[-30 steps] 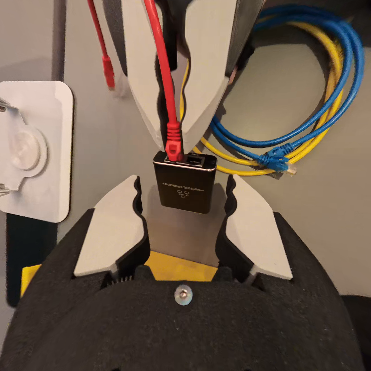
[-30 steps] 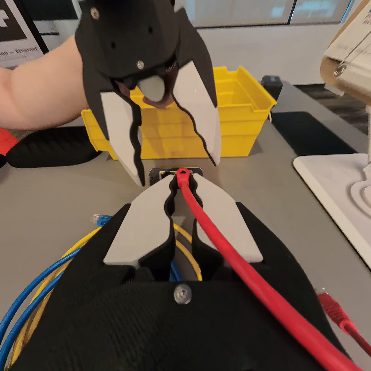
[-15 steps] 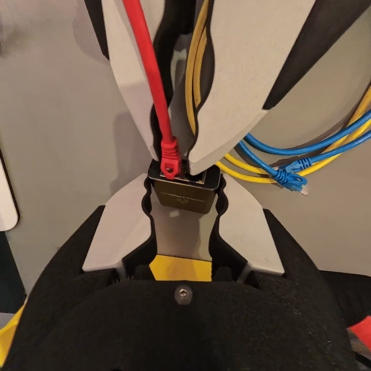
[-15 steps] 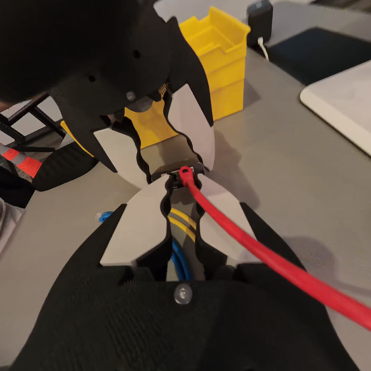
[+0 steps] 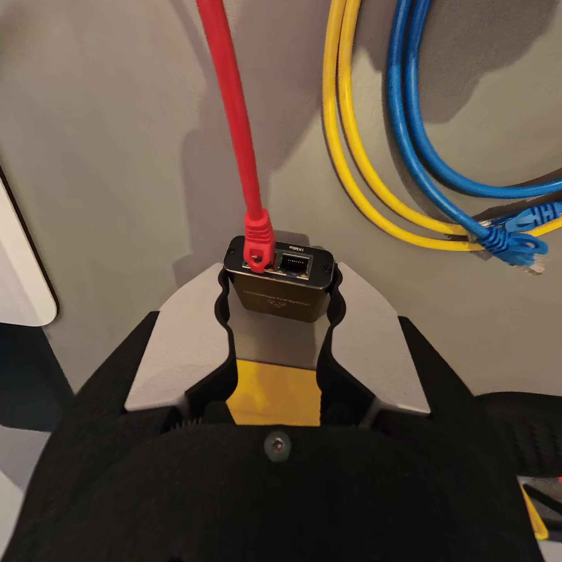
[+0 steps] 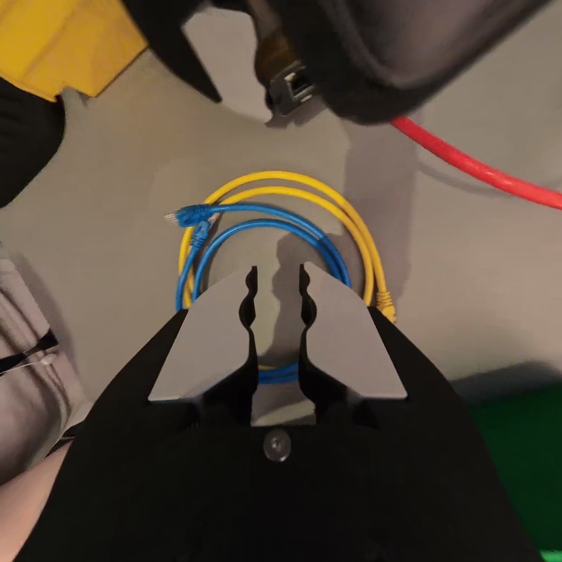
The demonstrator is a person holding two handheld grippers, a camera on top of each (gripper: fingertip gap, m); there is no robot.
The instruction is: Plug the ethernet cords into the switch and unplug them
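One cord in so far, by the look of it: the red cord [image 5: 240, 121] has its plug seated in the left port of the little black switch [image 5: 278, 292], and the port next to it is still bare. The yellow cord [image 6: 349, 213] and the blue cord [image 6: 273, 225] are lying coiled together on the grey bench [image 5: 106, 152], loose ends not plugged into anything, so I'd guess at least one more plug-in plus all the unplugging is still ahead.

The left hand-held gripper [image 5: 278, 282] has the switch pinched by its two sides, pads pressed on the casing, apparently lifted off the bench and tilted port-side up. The right hand-held gripper [image 6: 278, 273] hangs over the middle of the cable coil with its fingers a narrow way apart and nothing between them.

Stuff I can't make out: the right view is smeary, so the switch up top is just a dark blob half hidden behind the other gripper's body. The far end of the red cord runs out of frame. A yellow bin [image 6: 60, 45] is cut off at the corner, and a white slab at the bench's left edge is only a sliver.
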